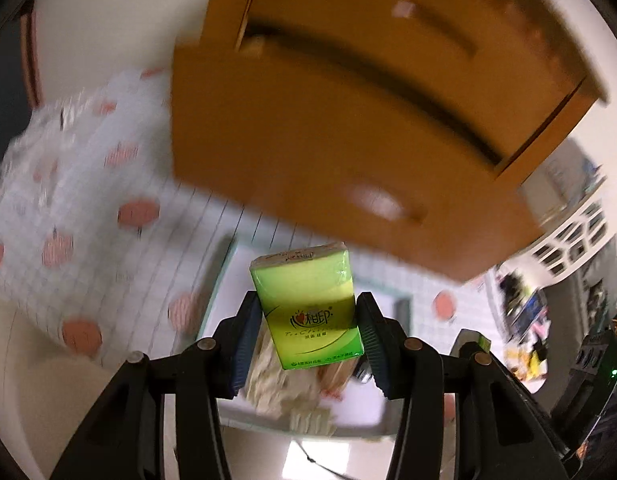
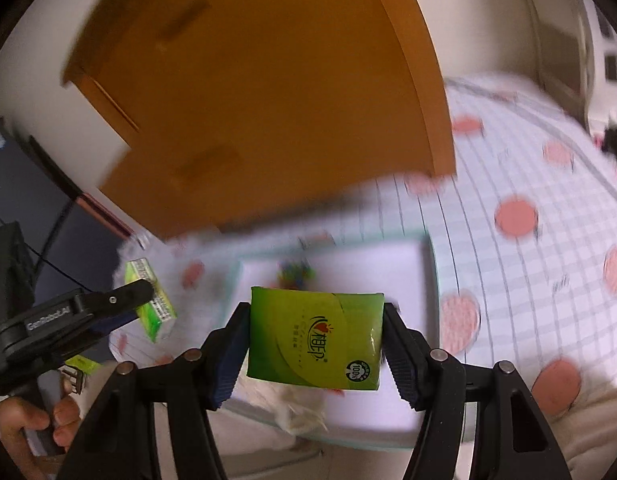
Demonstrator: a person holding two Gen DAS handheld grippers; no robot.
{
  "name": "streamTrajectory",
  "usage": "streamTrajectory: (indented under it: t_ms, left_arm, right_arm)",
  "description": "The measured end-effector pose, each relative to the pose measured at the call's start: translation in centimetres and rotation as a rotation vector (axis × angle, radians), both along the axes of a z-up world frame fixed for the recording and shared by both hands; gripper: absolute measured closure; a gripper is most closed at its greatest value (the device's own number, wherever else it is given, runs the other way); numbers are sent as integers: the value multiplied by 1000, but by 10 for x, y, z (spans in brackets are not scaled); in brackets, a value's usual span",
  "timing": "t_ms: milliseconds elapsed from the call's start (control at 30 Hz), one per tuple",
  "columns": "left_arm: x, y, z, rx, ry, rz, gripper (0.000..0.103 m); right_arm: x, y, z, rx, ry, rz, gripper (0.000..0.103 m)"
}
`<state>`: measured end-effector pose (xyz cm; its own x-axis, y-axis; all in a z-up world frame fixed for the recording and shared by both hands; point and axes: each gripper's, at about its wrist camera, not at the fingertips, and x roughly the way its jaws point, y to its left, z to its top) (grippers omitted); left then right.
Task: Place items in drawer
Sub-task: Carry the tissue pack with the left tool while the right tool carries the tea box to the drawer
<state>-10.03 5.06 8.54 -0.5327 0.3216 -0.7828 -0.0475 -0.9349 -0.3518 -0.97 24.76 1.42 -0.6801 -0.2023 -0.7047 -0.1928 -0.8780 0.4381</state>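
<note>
My left gripper [image 1: 308, 326] is shut on a green tissue pack [image 1: 306, 304], held upright between the blue pads. Above it looms a brown wooden drawer unit [image 1: 328, 120] whose lower drawer [image 1: 292, 148] is pulled out, a dark gap showing behind its front. My right gripper [image 2: 316, 340] is shut on a second green tissue pack [image 2: 314, 340], held flat and wide. The same wooden unit [image 2: 260, 92] fills the upper part of the right wrist view. The left gripper [image 2: 120, 300] with its green pack [image 2: 150, 300] appears at the left there, held by a hand [image 2: 28, 420].
A white tray with a teal rim [image 2: 428, 264] lies on a checked cloth with pink dots [image 2: 528, 220], holding a pale crumpled item [image 1: 276, 388]. A white lattice basket [image 1: 576, 228] and clutter sit at the far right. Both views are motion-blurred.
</note>
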Motion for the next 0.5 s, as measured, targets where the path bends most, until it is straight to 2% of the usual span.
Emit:
streamTrajectory:
  t_ms: [67, 233, 400, 500]
  left_arm:
    - [-11, 0, 29, -6, 67, -16, 53]
    - [-41, 1, 83, -8, 172, -19, 53]
    - [-71, 6, 120, -32, 250, -17, 53]
    - [-89, 11, 126, -51, 257, -9, 53]
  right_arm:
    - [-7, 1, 30, 18, 55, 3, 37]
    - [-38, -1, 106, 99, 175, 19, 37]
    - [-72, -2, 150, 155, 222, 23, 37]
    - [-93, 0, 163, 175, 213, 18, 37]
